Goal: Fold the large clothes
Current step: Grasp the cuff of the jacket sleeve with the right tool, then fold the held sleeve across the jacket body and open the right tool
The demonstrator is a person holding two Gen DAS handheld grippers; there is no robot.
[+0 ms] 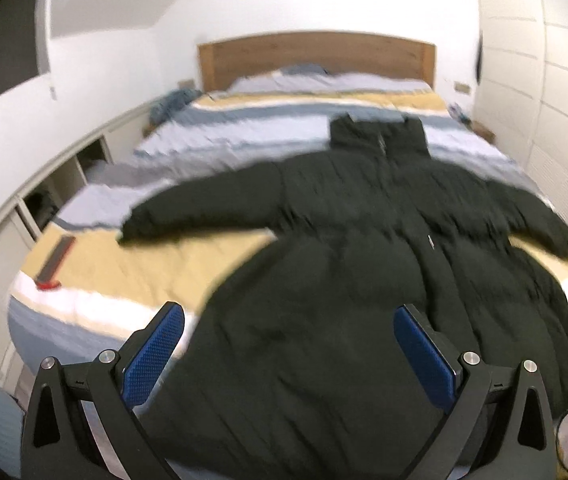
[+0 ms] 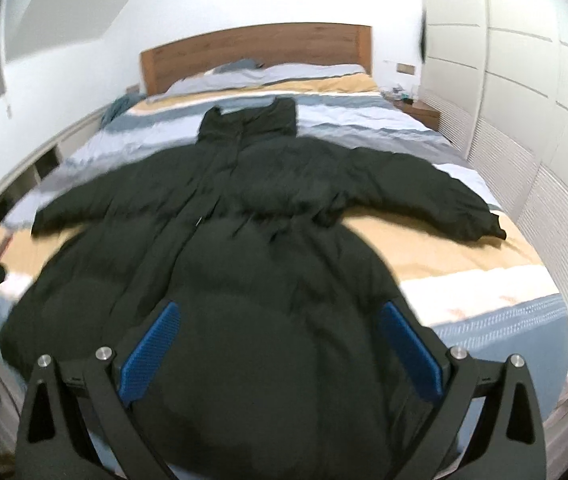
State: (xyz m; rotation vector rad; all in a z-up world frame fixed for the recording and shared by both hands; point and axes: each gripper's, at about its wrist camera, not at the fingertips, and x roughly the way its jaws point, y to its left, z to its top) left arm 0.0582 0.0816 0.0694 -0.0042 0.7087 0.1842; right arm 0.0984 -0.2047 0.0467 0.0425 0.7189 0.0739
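**Plainly, the coat lay dead ahead, hem nearest**

The black puffer coat [image 2: 243, 208] lay spread flat on the striped bed [image 2: 464, 264], long axis running from hem to headboard [image 2: 255, 52]. Both hand-held grippers, left [image 1: 288, 330] and right [image 2: 279, 326], hovered gaping, empty, above the hem. White wardrobes [image 2: 524, 112] lined the right.

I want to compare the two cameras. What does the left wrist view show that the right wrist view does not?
Only the left wrist view shows a dark flat bar with a red end lying on the bed. Only the right wrist view shows the cuff of the coat's right sleeve sharply. Both show the black padded coat spread flat, sleeves out, the wooden headboard, and an open gripper, left gripper and right gripper.
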